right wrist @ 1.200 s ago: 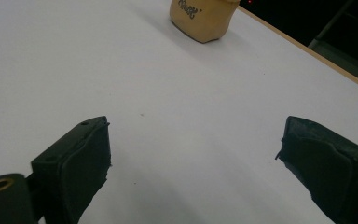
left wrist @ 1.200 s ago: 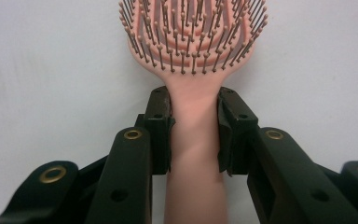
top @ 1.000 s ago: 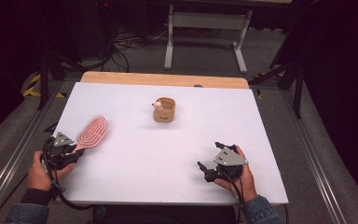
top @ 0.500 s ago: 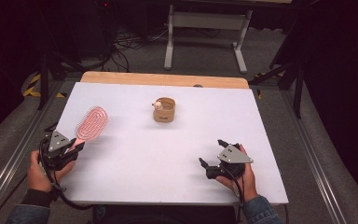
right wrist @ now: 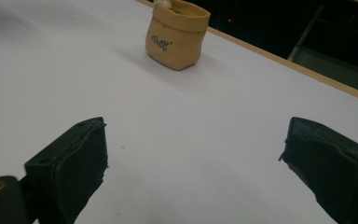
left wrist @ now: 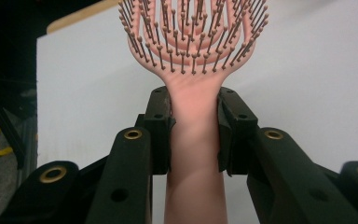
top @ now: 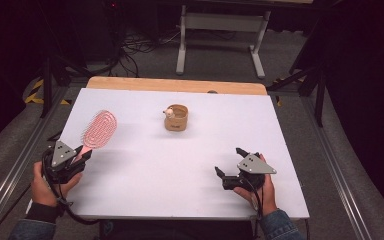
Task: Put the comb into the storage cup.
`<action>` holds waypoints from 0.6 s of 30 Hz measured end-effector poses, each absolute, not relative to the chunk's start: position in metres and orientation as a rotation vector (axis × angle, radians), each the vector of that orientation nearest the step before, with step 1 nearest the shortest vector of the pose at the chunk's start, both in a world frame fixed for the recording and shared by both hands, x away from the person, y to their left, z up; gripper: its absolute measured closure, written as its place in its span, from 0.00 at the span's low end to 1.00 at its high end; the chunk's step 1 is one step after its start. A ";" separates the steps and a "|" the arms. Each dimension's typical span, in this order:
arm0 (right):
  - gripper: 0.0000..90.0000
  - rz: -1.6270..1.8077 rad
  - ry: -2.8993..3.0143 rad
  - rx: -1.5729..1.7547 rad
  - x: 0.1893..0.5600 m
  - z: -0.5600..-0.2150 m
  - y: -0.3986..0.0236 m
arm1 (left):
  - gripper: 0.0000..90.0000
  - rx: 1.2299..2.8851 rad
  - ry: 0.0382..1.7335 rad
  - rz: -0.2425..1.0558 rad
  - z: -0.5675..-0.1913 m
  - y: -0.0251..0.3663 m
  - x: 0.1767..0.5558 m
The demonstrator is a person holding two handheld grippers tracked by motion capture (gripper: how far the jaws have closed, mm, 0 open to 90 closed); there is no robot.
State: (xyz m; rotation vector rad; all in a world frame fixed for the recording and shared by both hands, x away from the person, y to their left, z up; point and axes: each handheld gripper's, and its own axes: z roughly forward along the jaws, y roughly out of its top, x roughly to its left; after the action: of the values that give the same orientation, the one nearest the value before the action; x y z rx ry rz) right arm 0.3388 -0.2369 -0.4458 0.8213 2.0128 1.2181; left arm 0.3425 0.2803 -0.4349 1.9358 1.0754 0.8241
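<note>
Pink plastic bristles are fanning out above the left gripper [left wrist: 193, 135], whose jaws are clamping the hairbrush [top: 98, 129] by its handle and holding its head clear of the white table [top: 190, 175] at the near left. Farther back, a tan pouch [top: 176, 118] is standing upright near the table's middle. The right gripper [top: 232, 172] is resting at the near right, jaws wide apart and holding nothing. Carrying well likely means gripping the narrow handle squarely, keeping the head from swinging.
</note>
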 end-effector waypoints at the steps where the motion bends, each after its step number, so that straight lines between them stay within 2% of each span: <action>1: 0.06 1.234 2.004 0.826 0.339 -0.444 -0.238 | 0.77 1.928 1.069 0.833 -0.434 0.280 0.342; 6: 0.06 1.301 1.963 0.869 0.341 -0.437 -0.240 | 0.77 1.871 1.030 0.852 -0.432 0.269 0.337; 11: 0.09 1.327 1.940 0.885 0.343 -0.425 -0.241 | 0.77 1.875 0.984 0.843 -0.432 0.258 0.336; 18: 0.07 1.299 1.911 0.835 0.347 -0.415 -0.235 | 0.77 1.856 0.931 0.844 -0.434 0.243 0.336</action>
State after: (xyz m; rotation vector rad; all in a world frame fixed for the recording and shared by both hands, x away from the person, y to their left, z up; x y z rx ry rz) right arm 0.3466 -0.2351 -0.4146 0.8346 1.9112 1.2985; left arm 0.3361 0.2426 -0.4341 1.8558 0.9309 0.8440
